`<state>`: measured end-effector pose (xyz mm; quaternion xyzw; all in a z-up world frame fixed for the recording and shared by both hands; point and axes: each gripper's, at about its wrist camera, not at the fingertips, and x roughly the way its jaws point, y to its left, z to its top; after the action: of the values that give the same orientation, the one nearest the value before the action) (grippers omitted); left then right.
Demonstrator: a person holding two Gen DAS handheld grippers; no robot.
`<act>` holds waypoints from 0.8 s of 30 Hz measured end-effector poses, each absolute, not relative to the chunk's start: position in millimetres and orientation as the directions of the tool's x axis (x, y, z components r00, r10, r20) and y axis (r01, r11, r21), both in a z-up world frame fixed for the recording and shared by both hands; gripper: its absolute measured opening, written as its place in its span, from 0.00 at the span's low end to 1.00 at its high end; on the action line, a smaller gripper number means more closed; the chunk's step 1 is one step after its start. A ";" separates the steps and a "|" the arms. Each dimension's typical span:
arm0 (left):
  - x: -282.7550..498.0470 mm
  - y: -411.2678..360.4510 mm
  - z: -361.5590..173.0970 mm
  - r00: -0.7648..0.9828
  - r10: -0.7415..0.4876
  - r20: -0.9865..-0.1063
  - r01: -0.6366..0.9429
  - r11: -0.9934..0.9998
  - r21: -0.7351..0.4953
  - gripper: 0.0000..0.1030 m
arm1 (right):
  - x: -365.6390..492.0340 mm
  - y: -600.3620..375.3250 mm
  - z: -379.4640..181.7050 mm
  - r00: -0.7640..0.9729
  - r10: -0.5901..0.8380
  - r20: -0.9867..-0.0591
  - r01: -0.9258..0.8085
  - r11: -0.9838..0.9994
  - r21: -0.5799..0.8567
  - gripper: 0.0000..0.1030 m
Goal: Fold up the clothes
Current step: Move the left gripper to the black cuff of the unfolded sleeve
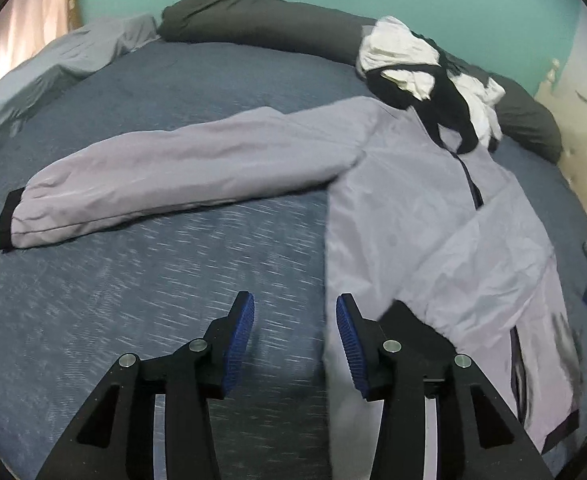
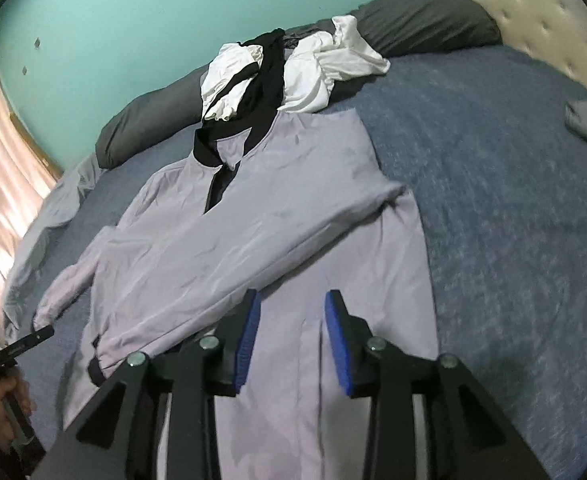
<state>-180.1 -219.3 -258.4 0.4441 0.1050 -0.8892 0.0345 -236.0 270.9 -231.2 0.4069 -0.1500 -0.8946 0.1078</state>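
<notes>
Jacket (image 1: pixel 433 216): thin lilac cloth, faint sheen, fine creases; black matt knit cuff (image 1: pixel 7 220). Bed cover (image 1: pixel 133 320): blue heathered cloth, matt, coarse. Left claw (image 1: pixel 295 344): matt black plastic, ribbed blue pads (image 1: pixel 239 340), shiny metal pins. Headboard (image 2: pixel 541 24): cream, tufted, smooth.
</notes>
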 end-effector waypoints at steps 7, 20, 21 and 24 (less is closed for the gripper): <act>-178.0 -262.7 -262.8 -0.584 -0.005 -0.812 0.243 -0.955 -0.169 0.56 | -222.4 266.6 -231.1 -0.657 -0.318 -0.684 0.089 -0.933 0.348 0.37; -175.1 -358.8 -280.1 -0.560 -0.047 -0.827 0.426 -0.873 -0.239 0.63 | -220.4 257.3 -261.2 -0.622 -0.335 -0.708 0.081 -0.927 0.367 0.37; -175.2 -369.7 -282.4 -0.562 -0.045 -0.826 0.443 -0.859 -0.255 0.63 | -220.2 256.8 -262.2 -0.621 -0.334 -0.709 0.081 -0.927 0.366 0.37; -175.9 -391.5 -285.0 -0.569 -0.057 -0.820 0.478 -0.834 -0.274 0.64 | -220.4 255.2 -264.3 -0.619 -0.332 -0.712 0.083 -0.929 0.361 0.37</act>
<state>-175.9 -391.5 -285.0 0.4367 0.2412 -0.8524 0.1568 -220.4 255.2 -264.3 0.4207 -0.1481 -0.8873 0.1171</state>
